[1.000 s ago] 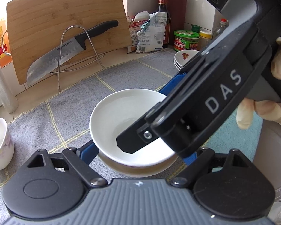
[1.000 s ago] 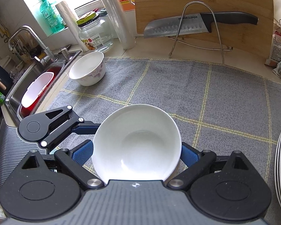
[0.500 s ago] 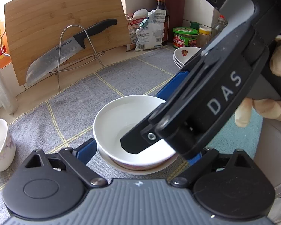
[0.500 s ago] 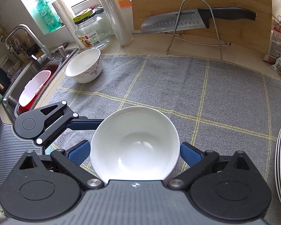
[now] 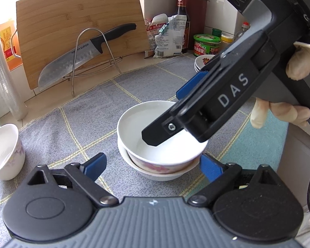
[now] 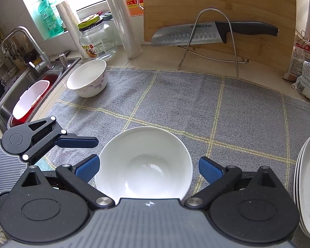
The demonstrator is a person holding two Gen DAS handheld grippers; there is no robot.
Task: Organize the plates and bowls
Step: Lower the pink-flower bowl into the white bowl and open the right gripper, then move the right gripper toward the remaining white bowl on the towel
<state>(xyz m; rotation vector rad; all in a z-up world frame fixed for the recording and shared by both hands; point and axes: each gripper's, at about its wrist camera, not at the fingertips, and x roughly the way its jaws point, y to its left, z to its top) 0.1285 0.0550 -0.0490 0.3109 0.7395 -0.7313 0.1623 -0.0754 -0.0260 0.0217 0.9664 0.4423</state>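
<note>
Left of the nested bowls, nearer the wide-open, empty left gripper, stands the remaining floral bowl.

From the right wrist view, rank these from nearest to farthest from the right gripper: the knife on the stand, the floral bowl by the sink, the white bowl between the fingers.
1. white bowl, right between the right gripper's open fingers.
2. floral bowl, far left on the grey cloth's edge, near the sink.
3. knife, at the back on the wire stand, against the cutting board.
</note>
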